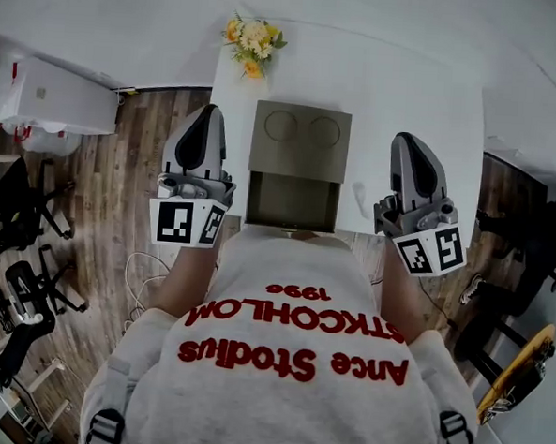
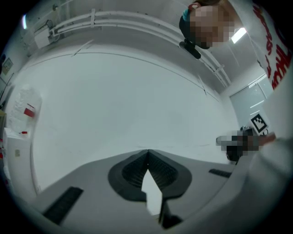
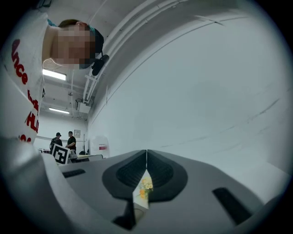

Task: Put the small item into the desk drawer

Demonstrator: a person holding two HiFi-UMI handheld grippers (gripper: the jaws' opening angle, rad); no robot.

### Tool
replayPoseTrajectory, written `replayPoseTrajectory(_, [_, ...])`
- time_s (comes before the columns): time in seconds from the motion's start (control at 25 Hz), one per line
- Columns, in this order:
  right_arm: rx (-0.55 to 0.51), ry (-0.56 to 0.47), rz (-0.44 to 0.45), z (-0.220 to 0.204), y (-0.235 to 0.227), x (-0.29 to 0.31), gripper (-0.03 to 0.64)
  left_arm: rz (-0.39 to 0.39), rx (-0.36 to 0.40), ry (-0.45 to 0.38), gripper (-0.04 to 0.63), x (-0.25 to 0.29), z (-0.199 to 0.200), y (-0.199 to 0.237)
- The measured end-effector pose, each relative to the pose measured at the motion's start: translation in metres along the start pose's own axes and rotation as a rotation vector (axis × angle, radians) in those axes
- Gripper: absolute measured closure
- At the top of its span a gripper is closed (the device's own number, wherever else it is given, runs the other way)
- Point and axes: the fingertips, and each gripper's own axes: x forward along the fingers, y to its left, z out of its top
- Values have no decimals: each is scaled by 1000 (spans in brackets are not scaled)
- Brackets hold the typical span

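Observation:
An olive drawer box (image 1: 300, 141) stands on the white desk (image 1: 399, 92), and its drawer (image 1: 293, 200) is pulled out toward me with nothing visible inside. A faint pale shape (image 1: 360, 195) lies on the desk right of the drawer, too dim to identify. My left gripper (image 1: 208, 114) is raised at the desk's left edge and my right gripper (image 1: 405, 140) over its right side. Both point away from me at the white wall. The left gripper (image 2: 147, 153) and the right gripper (image 3: 146, 153) are each shut, tips meeting, with nothing held.
A bunch of yellow and white flowers (image 1: 252, 44) stands at the desk's far edge. Office chairs (image 1: 25, 210) and a white cabinet (image 1: 56, 95) are on the wooden floor to the left, a yellow board (image 1: 518, 372) to the right. Two people (image 3: 64, 139) stand far off.

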Motion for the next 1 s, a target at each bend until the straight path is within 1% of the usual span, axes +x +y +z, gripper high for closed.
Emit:
replayPoseTrajectory(0.16, [4, 23, 35, -3, -16, 1, 611, 19, 0, 6, 588, 12, -2, -19])
replayPoseTrajectory(0.28, [20, 39, 33, -10, -27, -1, 611, 6, 3, 23, 588, 20, -7, -35])
replayPoseTrajectory(0.52, [31, 58, -26, -21, -37, -11, 611, -55, -4, 51, 588, 34, -21, -53])
replayPoseTrajectory(0.64, [25, 70, -70, -22, -41, -22, 611, -108, -12, 82, 588, 39, -30, -65])
replayPoseTrajectory(0.76, [16, 120, -107, -33, -45, -34, 611, -164, -23, 109, 588, 43, -41, -79])
replayPoseTrajectory(0.88, [48, 177, -144, -53, -50, -50, 611, -220, -45, 140, 588, 45, -55, -95])
replayPoseTrajectory(1.0, [50, 282, -174, -86, -52, -70, 609, -259, -64, 184, 588, 41, -71, -107])
